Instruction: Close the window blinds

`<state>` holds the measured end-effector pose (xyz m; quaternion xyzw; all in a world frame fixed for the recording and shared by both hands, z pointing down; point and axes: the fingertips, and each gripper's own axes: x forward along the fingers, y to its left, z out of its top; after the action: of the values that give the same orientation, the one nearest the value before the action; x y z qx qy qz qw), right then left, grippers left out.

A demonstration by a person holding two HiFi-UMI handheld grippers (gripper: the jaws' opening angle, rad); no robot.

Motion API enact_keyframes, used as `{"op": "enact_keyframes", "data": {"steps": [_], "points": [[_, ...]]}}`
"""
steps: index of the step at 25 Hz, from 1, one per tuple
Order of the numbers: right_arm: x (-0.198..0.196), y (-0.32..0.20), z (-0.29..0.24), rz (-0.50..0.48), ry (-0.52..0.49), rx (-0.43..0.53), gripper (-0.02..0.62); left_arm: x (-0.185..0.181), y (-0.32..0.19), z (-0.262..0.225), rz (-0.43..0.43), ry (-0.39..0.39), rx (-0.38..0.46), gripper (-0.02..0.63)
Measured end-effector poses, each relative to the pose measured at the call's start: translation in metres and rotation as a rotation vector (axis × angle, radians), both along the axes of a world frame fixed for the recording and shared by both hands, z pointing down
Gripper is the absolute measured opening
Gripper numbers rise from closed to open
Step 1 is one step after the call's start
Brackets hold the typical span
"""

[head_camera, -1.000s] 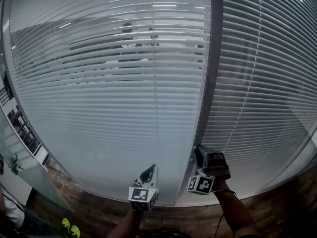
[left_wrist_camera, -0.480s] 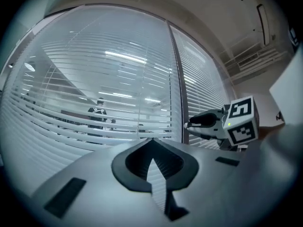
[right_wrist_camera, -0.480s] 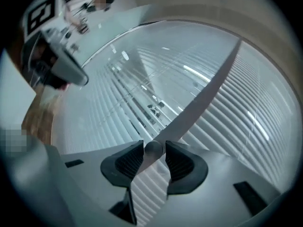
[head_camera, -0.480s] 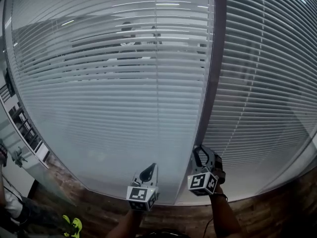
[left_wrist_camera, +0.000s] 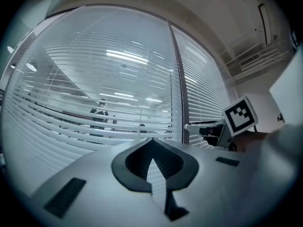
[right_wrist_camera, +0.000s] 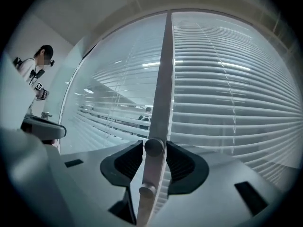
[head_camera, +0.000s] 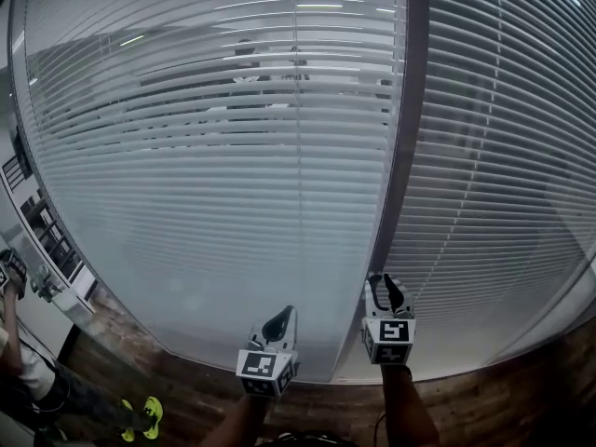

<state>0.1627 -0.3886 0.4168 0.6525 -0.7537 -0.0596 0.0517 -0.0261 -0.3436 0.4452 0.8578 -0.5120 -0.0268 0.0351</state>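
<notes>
Across two tall glass panes [head_camera: 186, 324], blinds [head_camera: 214, 203] of pale horizontal slats, hanging behind the glass and filling almost the whole head view, the slats high in the left pane tilted enough to let dark figures [head_camera: 244, 63] show through. Between the panes, a grey metal post [head_camera: 402, 156] running top to bottom. Below, a strip of brown floor [head_camera: 140, 343], and at the far left edge a person [head_camera: 28, 371] in a white top and bright yellow shoes. Low in the middle, the left gripper [head_camera: 282, 319] raised before the left pane, jaws closed tip to tip with nothing between them. Just to its right, the right gripper [head_camera: 387, 287] up against the post, jaws opening, pads standing to either side of a small round knob [right_wrist_camera: 154, 147] on the post with only slim gaps left. Under it on the same post, a second, lower knob [right_wrist_camera: 147, 190].
</notes>
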Motion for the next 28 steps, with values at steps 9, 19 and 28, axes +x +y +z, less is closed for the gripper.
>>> {"op": "enact_keyframes", "data": {"steps": [9,19,28], "points": [[0.001,-0.004,0.010,0.066,0.056,-0.014,0.129,-0.006,-0.001,0.003,-0.020,-0.015,-0.013,0.000],[-0.005,-0.006,0.011,0.084,0.398,0.017,0.124,-0.006,-0.007,0.004,-0.018,-0.017,0.004,0.000],[-0.010,-0.004,0.015,0.077,0.959,0.002,0.124,-0.007,-0.007,0.008,-0.015,-0.007,-0.023,0.000]]}}
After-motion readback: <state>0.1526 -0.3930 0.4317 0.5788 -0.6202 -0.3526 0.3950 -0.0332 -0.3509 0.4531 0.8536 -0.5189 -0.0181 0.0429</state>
